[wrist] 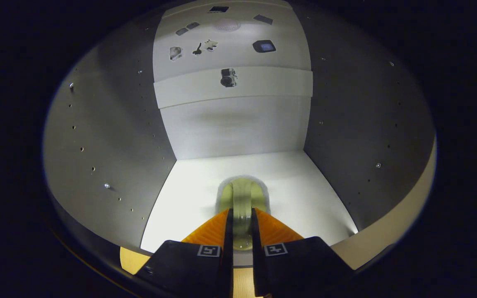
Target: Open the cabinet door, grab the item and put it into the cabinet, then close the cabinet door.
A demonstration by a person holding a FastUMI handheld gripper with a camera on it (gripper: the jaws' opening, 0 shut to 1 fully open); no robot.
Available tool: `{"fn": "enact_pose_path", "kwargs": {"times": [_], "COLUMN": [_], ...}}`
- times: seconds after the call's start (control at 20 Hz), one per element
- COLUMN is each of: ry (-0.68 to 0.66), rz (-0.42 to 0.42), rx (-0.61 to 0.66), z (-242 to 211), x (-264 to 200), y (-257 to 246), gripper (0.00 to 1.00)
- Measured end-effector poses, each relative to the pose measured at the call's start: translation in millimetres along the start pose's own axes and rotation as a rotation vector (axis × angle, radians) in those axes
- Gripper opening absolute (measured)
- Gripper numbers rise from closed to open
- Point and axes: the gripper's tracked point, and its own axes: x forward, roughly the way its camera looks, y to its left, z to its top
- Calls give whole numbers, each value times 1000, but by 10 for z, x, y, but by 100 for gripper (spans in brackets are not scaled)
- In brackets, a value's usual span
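A: What is the claw (pixel 242 215) doing?

B: Its two fingers stand narrow, clamped on a pale greenish item (pixel 242 194), one on each side. I can't tell what the item is; it looks rounded and smooth, like a small cup or bottle seen end on.

A: And where is that item?

B: Between the fingers and reaching just past their tips, low over the white cabinet floor (pixel 296 194) inside the cabinet. A soft shadow rings it, so I judge it is touching the floor or a hair above it. I can't say which.

A: Why hold it like that?

B: Gripped by its sides and pushed in front-first, it can be set down well inside and clear of the doorway.

A: What lies beyond?

B: The grey side walls (pixel 110 136) with rows of small holes, probably for shelf pegs, then the pale back wall (pixel 234 128) with a lighter band (pixel 263 85) across it. Small dark marks sit higher up, too small to tell.

A: So how far along?

B: The item is inside. Letting go, drawing back and shutting the door seem to remain.
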Motion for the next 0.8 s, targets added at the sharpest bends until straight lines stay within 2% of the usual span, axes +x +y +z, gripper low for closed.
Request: {"fn": "enact_pose_path", "kwargs": {"times": [0.05,0.3,0.55,0.8], "ry": [1,-80,-237,-461], "rz": [1,6,9,18], "rx": [-4,-58,-52,-78], "z": [-13,84,304,488], "x": [-21,-158,-703,-1740], "y": [8,80,96,117], "gripper": [26,99,99,98]}}
